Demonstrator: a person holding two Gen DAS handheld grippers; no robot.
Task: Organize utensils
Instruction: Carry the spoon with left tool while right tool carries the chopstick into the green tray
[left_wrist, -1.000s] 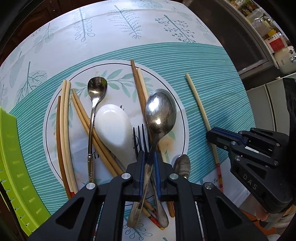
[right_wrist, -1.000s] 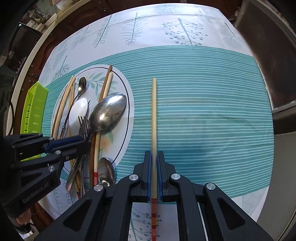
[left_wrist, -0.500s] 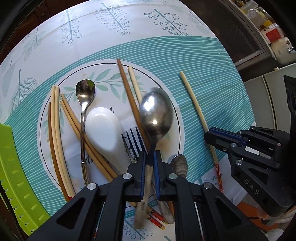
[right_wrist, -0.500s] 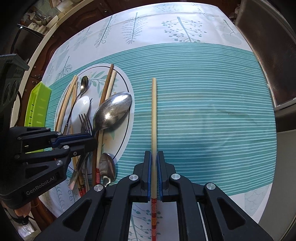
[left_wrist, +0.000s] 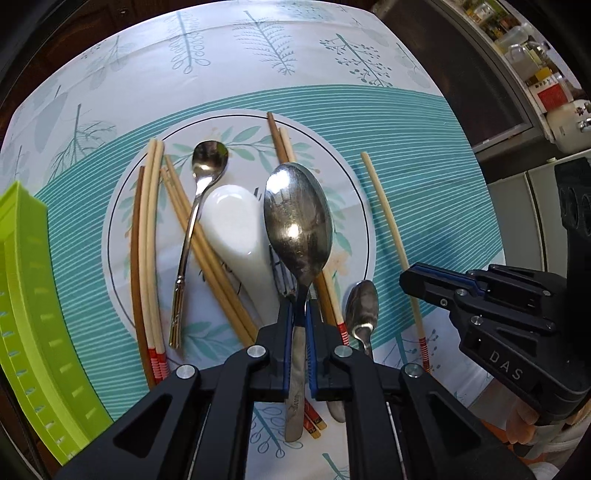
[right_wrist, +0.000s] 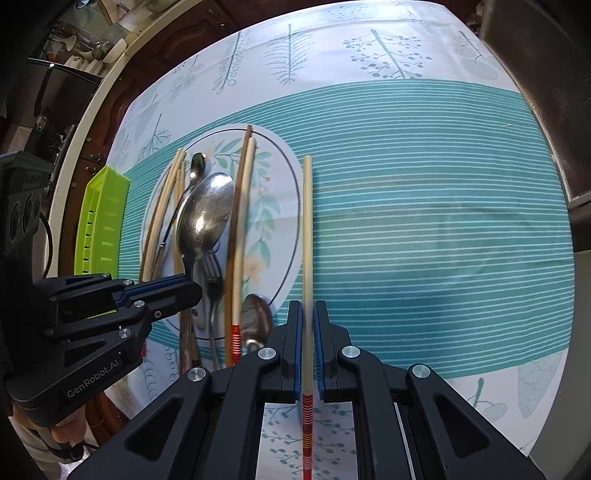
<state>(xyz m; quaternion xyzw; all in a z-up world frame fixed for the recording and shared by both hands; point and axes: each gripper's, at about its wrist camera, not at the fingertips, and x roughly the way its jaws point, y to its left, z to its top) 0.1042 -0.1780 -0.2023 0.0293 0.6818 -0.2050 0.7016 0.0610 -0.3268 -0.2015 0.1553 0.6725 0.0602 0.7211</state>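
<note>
My left gripper (left_wrist: 300, 308) is shut on the handle of a large steel spoon (left_wrist: 297, 216) and holds it lifted above the pile; it also shows in the right wrist view (right_wrist: 205, 216). Below lie a white ceramic spoon (left_wrist: 236, 229), a small steel spoon (left_wrist: 207, 162), a fork (left_wrist: 282, 275), another spoon (left_wrist: 364, 306) and several chopsticks (left_wrist: 151, 240) on the round printed patch of the tablecloth. My right gripper (right_wrist: 307, 314) has its jaws slightly apart around a pale chopstick (right_wrist: 307, 229) lying on the cloth; they look just off it.
A lime green slotted basket (left_wrist: 26, 280) stands at the left table edge, also in the right wrist view (right_wrist: 103, 210). The teal striped tablecloth (right_wrist: 424, 221) spreads to the right. Cabinets and bottles (left_wrist: 532, 62) stand beyond the table's far right.
My left gripper has raised the large spoon higher and pulled back, uncovering the fork. My right gripper's jaws have opened slightly around the chopstick, which stays on the cloth.
</note>
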